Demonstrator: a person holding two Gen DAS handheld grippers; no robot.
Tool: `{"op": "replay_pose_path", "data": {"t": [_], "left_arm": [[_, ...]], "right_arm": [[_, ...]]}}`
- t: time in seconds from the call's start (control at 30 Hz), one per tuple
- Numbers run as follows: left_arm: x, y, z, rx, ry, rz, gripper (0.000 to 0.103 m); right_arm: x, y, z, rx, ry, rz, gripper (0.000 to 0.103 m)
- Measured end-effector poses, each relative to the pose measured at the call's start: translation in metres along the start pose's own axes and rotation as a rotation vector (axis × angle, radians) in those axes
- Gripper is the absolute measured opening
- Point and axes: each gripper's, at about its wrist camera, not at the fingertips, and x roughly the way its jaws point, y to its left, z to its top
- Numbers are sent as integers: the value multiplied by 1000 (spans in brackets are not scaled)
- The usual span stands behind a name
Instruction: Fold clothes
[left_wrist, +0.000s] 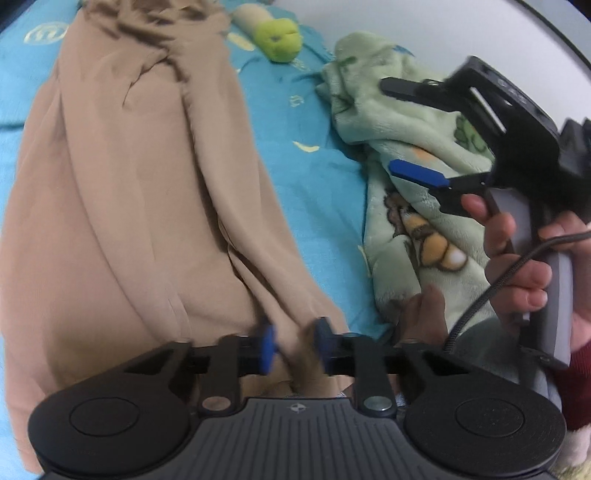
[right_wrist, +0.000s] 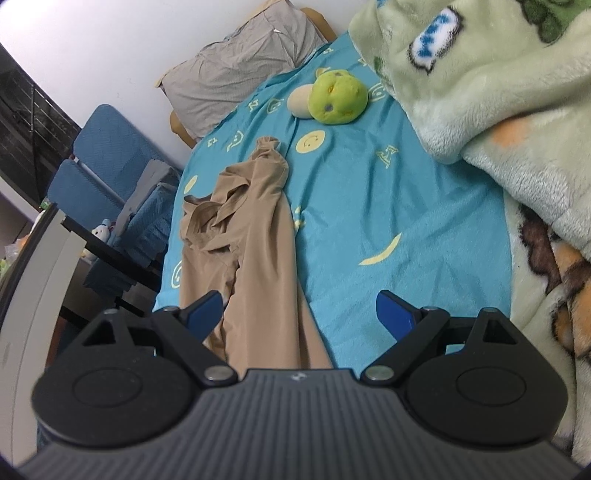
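A tan garment (left_wrist: 140, 206) lies lengthwise on the blue bedsheet (left_wrist: 306, 162), crumpled at its far end; it also shows in the right wrist view (right_wrist: 255, 236). My left gripper (left_wrist: 293, 345) sits at the garment's near edge, its blue pads a small gap apart with tan fabric bunched between them. My right gripper (right_wrist: 299, 314) is open wide above the near end of the garment, holding nothing. It also shows in the left wrist view (left_wrist: 391, 125), held in a hand over the green blanket.
A green fleece blanket (right_wrist: 498, 110) lies heaped along the right side of the bed. A green plush toy (right_wrist: 338, 98) sits near the far end, with a grey pillow (right_wrist: 243, 66) behind. A blue chair (right_wrist: 107, 166) stands left of the bed.
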Motion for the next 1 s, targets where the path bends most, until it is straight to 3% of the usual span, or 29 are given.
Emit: {"op": "replay_pose_path", "data": {"t": [0.17, 0.33, 0.53, 0.63, 0.7, 0.77, 0.83, 0.9, 0.97, 1.0], "left_arm": [[-26, -16, 11, 14, 10, -7, 7], [-44, -28, 16, -84, 51, -9, 3], [-9, -9, -7, -116, 173, 222, 3], [-11, -4, -11, -102, 147, 228, 6], [-24, -10, -10, -67, 94, 224, 15], [-38, -17, -6, -23, 33, 234, 37], [-54, -26, 0, 27, -37, 254, 52], [-66, -33, 13, 69, -128, 281, 57], [-77, -41, 26, 108, -220, 307, 79], [-77, -47, 34, 114, -268, 322, 85]], "right_arm": [[-1, 2, 0, -13, -6, -4, 91], [-3, 3, 1, -17, -15, 0, 91], [-4, 5, 0, -30, -13, -1, 91], [-6, 7, -1, -40, -19, -4, 91], [-9, 9, -1, -50, -27, -2, 91], [-12, 12, -2, -64, -38, 8, 91], [-16, 16, -4, -83, -52, 20, 91], [-20, 23, -6, -119, -72, 25, 91], [-23, 30, -9, -157, -93, 27, 91], [-25, 34, -10, -173, -103, 30, 91]]}}
